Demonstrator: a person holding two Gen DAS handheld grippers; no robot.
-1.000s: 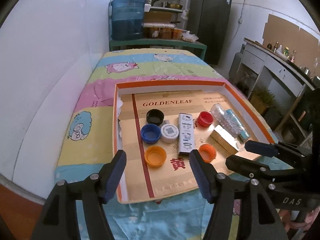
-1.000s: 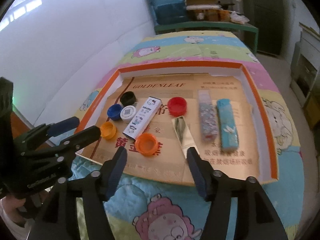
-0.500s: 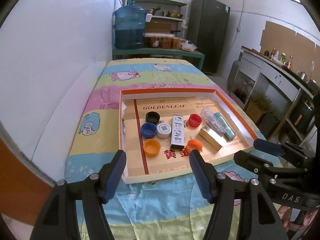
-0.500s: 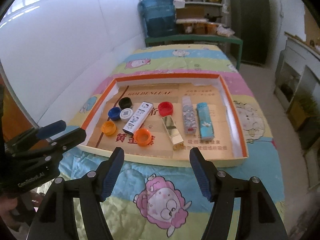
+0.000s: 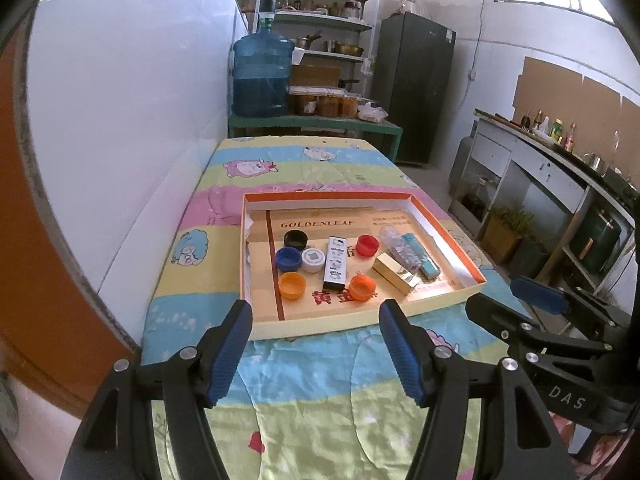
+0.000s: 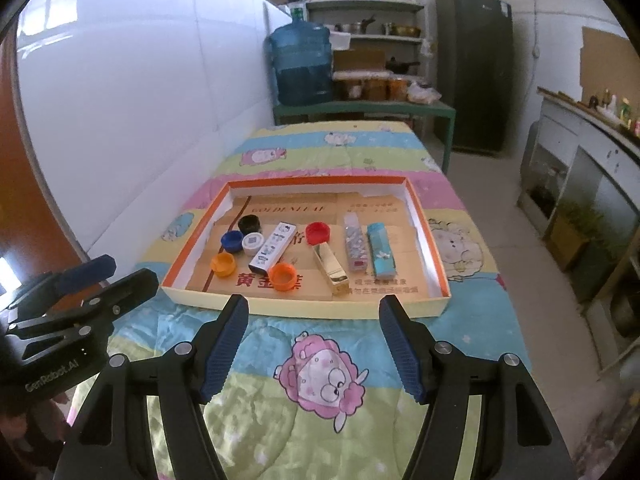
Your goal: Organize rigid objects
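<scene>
Both grippers are hanging over the near end of the cartoon-print quilt [image 6: 320, 364], w/ the left gripper [image 5: 316, 344] and right gripper [image 6: 314, 340] spread wide and gripping nothing. We are seeing every rigid item already lying inside the shallow cardboard box lid [image 6: 304, 304]: black cap [image 6: 249, 223], blue cap [image 6: 232, 240], white cap [image 6: 253, 242] and an orange cap [image 6: 224, 264] clustering toward the lid's left edge; the Hello Kitty box [image 6: 273, 246] lying lengthwise beside them; a second orange cap [image 6: 282, 276] near the front edge; the red cap [image 6: 318, 233] mid-lid; the gold box [image 6: 330, 267], glittery box [image 6: 356, 246] and teal box [image 6: 381, 249] ranging toward the right edge.

This layout is fitting both a sort under way and a finished one w/ hands pulling clear; we cannot tell which. If any regrouping is being done, approx. top-down pinches across cap rims, and across the boxes' narrow sides, are looking safest, since neighbours are sitting close.
</scene>
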